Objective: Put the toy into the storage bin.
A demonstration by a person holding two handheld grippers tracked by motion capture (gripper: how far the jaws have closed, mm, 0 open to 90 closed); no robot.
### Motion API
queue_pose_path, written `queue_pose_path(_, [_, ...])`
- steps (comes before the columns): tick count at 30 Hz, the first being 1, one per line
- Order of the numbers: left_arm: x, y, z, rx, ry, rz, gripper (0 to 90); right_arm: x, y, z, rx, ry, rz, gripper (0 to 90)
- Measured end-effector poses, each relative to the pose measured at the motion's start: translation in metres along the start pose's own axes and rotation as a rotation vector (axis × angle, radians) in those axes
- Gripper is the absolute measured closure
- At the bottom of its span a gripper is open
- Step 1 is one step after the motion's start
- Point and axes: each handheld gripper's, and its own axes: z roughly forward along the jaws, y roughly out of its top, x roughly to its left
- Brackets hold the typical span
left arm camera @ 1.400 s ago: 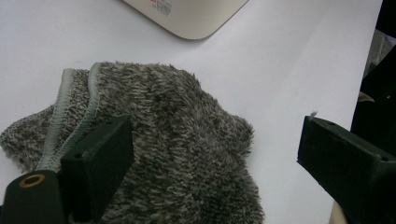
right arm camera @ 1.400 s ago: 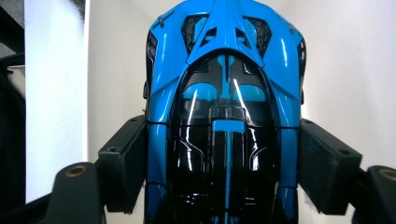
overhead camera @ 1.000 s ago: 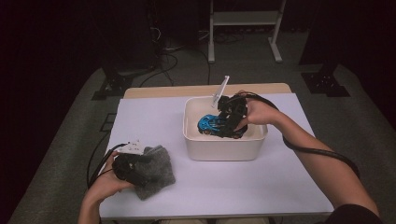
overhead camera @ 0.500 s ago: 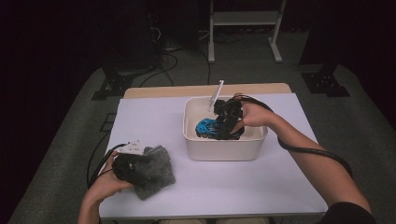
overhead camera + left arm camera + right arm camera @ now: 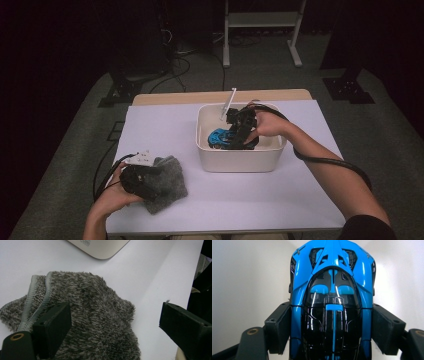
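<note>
reaching into tub [image 5: 240, 159], right claw [image 5: 331, 322] clamping toy car [image 5: 332, 290]

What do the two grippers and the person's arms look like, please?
Both grippers are black. The left gripper has two blocky matte jaws, a brass-coloured ring at one base, and a grey three-cornered plate on top. The right gripper has similar square jaws with brass rings. A thick black cable trails from it beside the forearm. A dark sleeve shows at the upper arm.
</note>
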Motion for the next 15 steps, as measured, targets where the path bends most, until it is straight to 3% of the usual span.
queue_pose_path(15, [-0.001, 0.000, -0.003, -0.005, 0.002, 0.008, 10.1, -0.002, 0.003, 0.013, 0.021, 0.022, 0.008, 24.9])
